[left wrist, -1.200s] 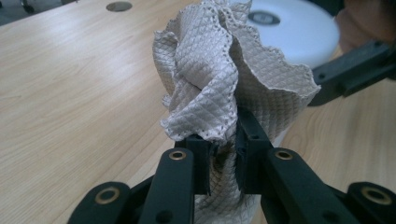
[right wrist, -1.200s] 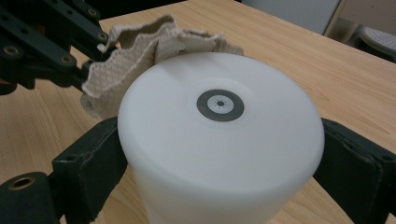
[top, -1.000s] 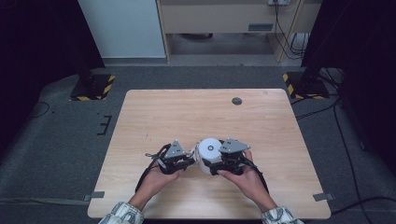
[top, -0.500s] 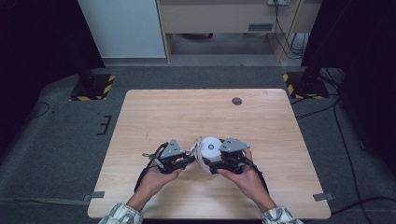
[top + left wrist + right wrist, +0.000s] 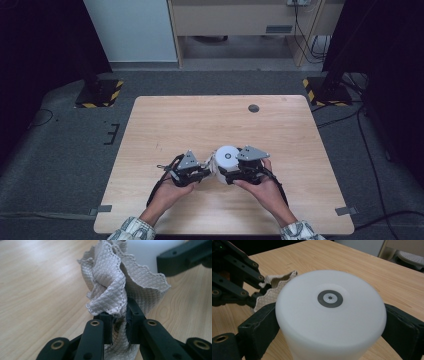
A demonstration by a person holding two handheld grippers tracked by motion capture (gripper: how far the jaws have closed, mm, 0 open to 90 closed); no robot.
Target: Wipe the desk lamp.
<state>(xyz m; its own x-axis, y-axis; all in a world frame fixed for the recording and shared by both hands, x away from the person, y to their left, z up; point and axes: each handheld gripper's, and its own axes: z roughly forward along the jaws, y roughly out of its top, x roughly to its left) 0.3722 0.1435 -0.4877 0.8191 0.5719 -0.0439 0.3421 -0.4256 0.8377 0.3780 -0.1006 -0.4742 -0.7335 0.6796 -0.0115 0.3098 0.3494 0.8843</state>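
Near the tabletop's front edge, a quilted cloth is pinched by the left gripper, while a white cylinder is clamped between the right gripper's jaws.

The pale wooden worktop stands on a grey carpeted floor. A small dark round disc sits flush near the worktop's far edge, right of centre. Beyond the far corners, two black stands rest on bases striped yellow and black, one at the left, one at the right. A light cabinet stands behind, and black cables trail over the floor at the right.
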